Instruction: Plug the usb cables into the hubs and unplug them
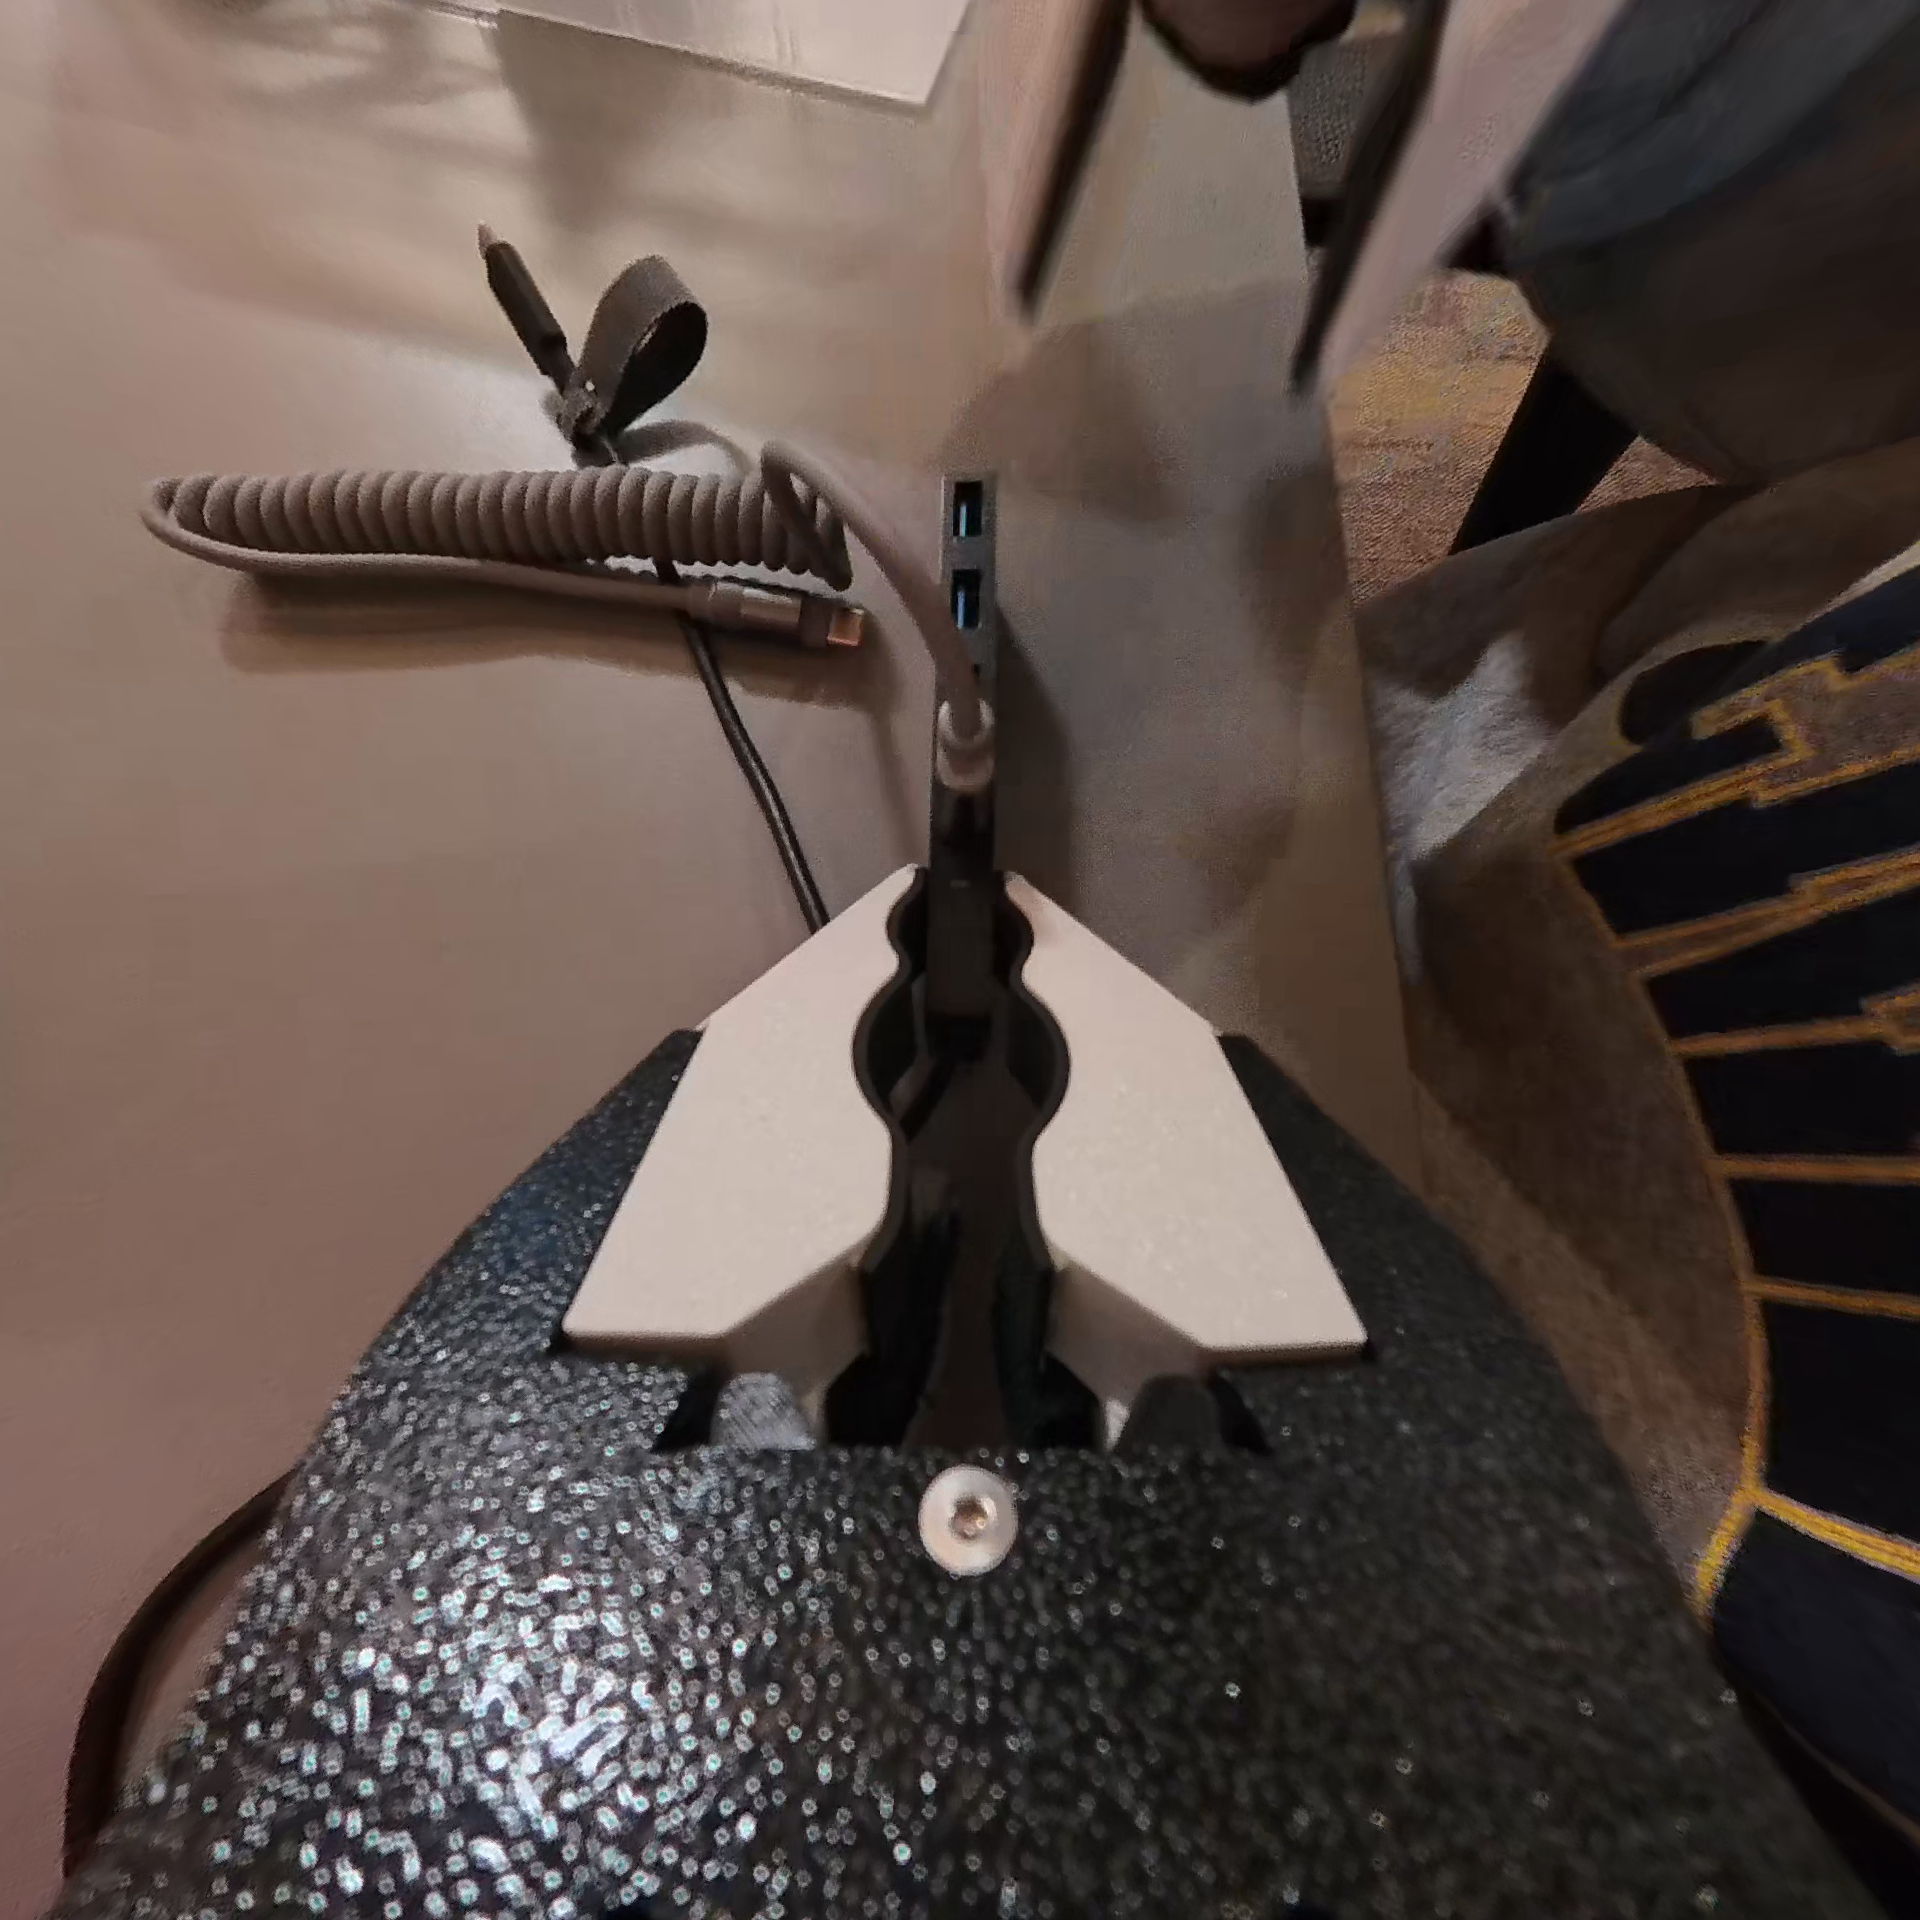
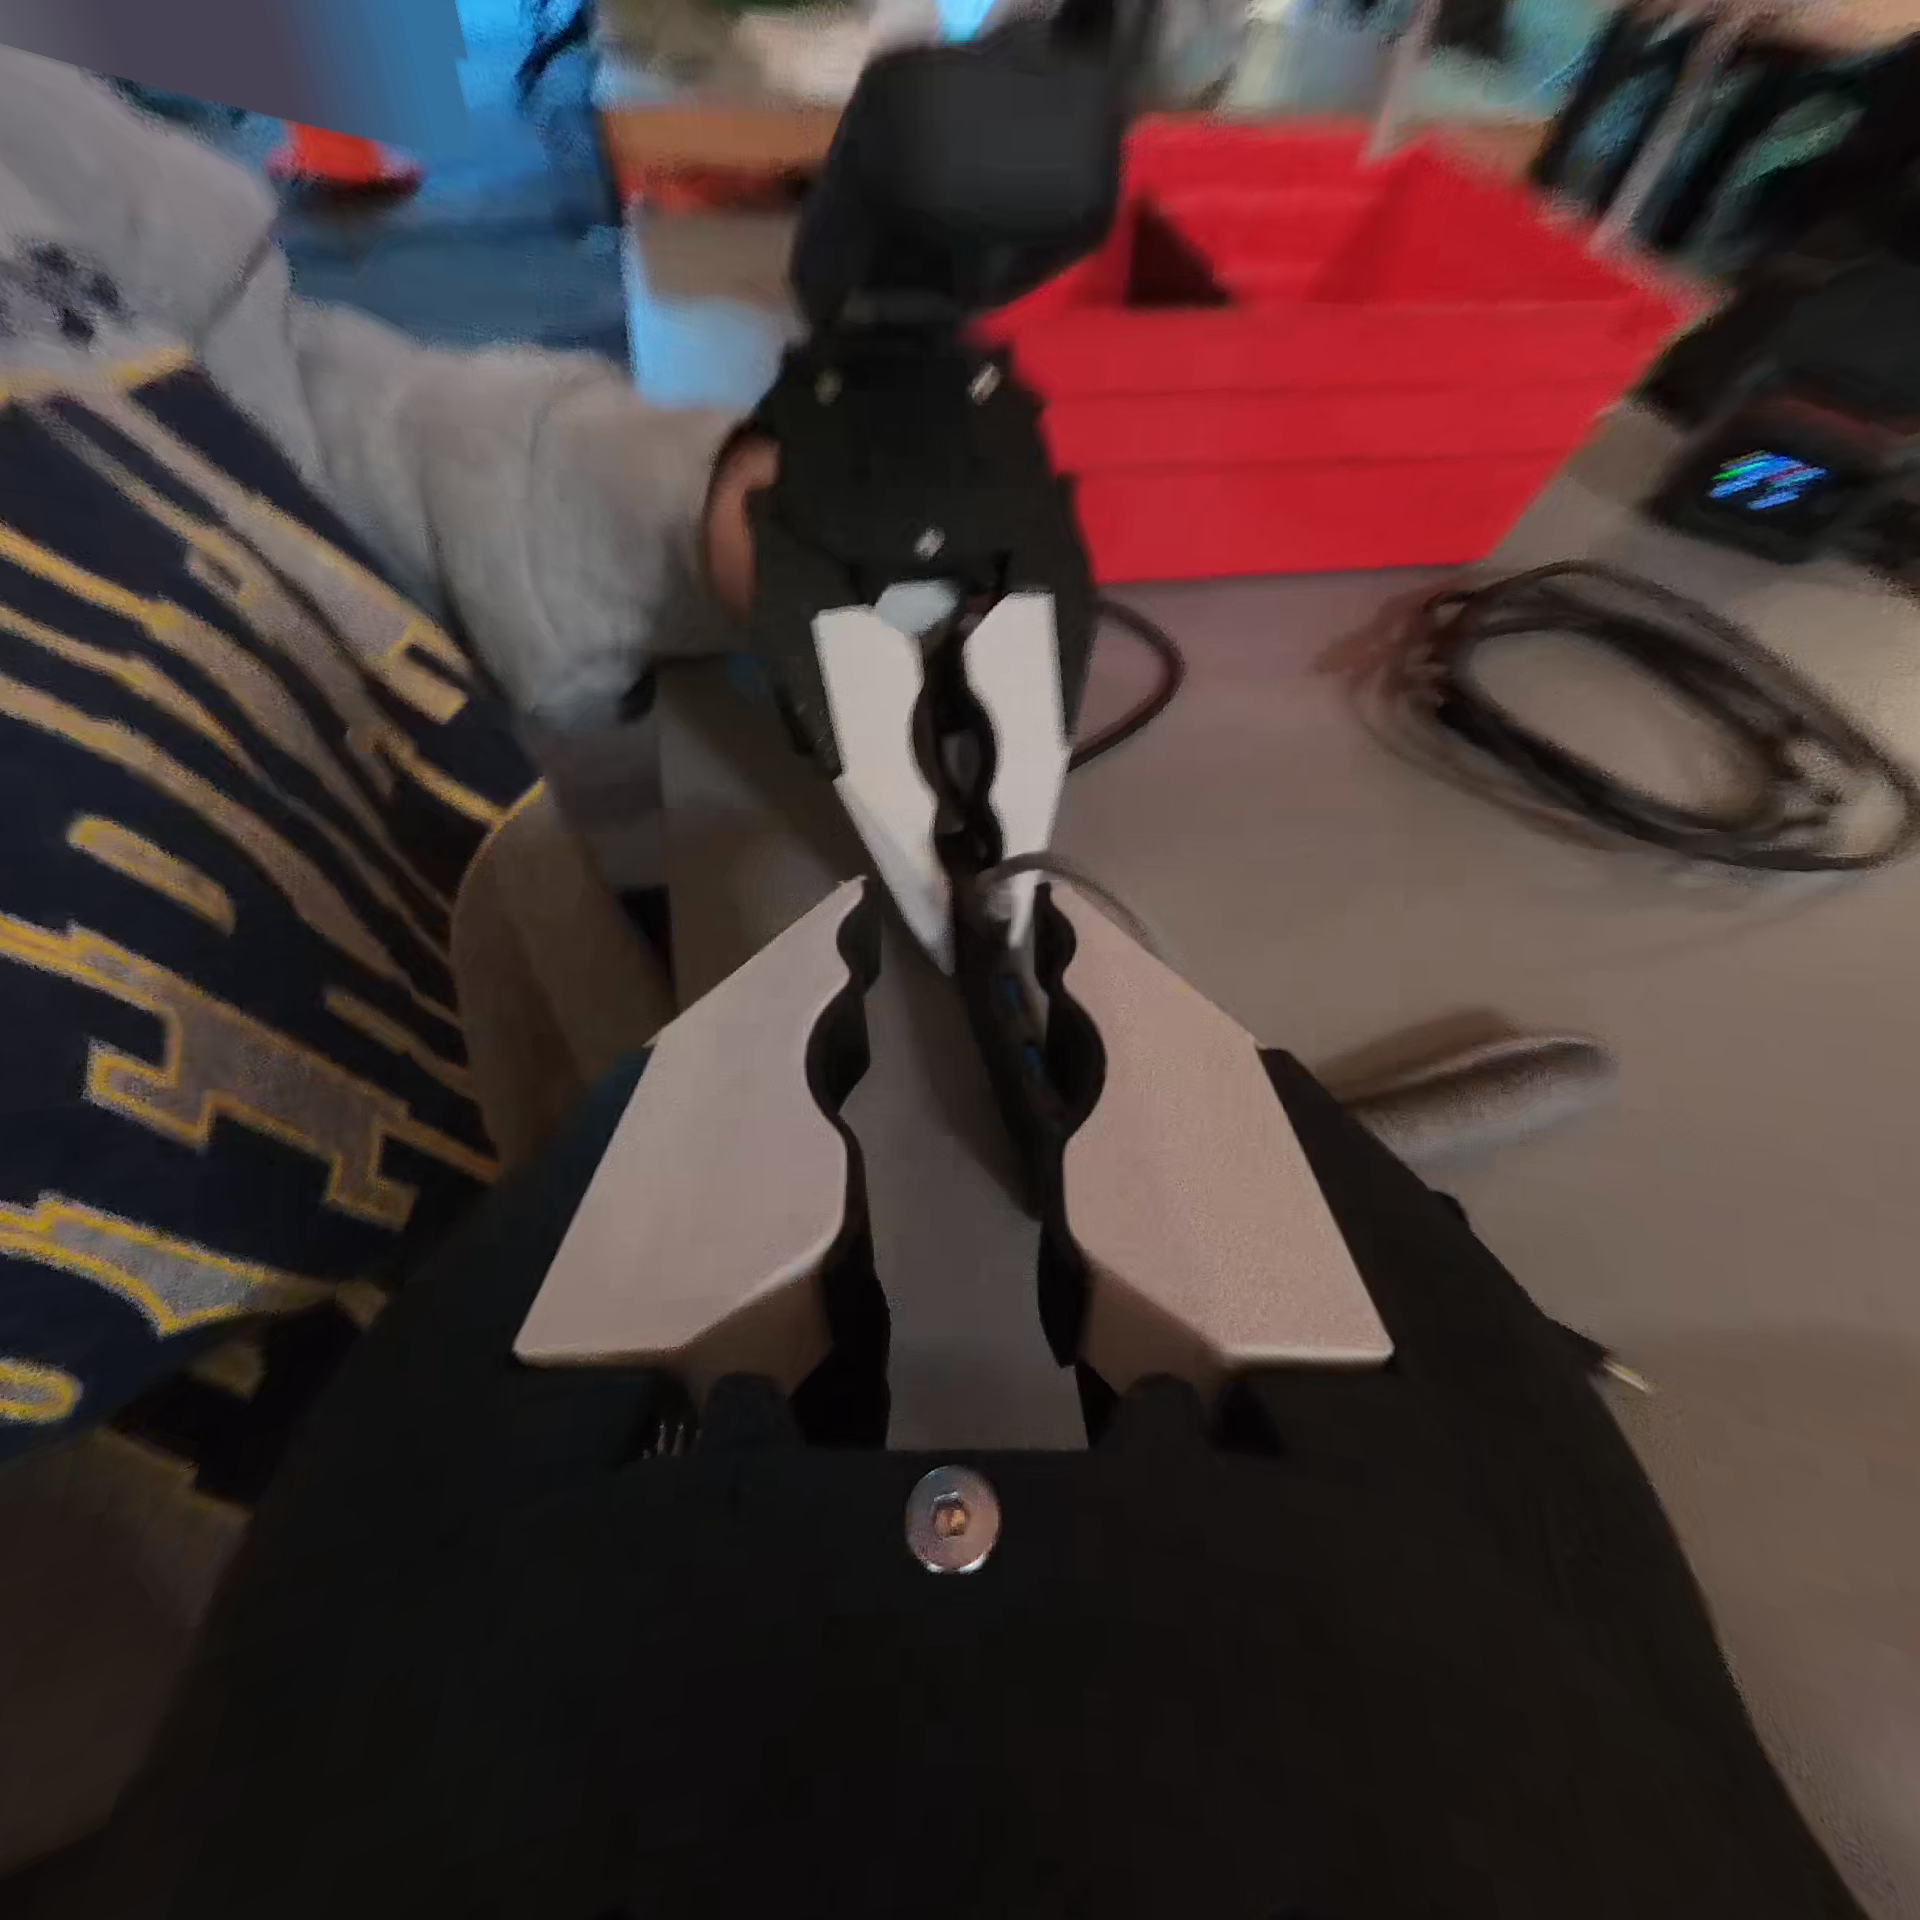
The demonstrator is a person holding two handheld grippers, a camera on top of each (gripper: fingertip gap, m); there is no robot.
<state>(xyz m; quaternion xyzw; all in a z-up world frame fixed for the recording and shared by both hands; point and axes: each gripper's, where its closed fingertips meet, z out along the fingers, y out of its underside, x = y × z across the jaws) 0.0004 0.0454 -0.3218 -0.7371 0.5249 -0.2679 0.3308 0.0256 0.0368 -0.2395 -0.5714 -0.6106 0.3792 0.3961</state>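
The pale counter (image 1: 364, 935) carries everything. At its far side sits a red bin (image 2: 1330, 416), with a loop of black cable (image 2: 1662, 727) lying near it. The left hand-held gripper (image 1: 961, 894) has its fingers pressed together on one end of the dark USB hub (image 1: 971, 582), holding it on edge. A grey coiled cable (image 1: 499, 509) lies beside the hub, its end plugged into a port. The right hand-held gripper (image 2: 951, 914) stands apart around the hub's other end.
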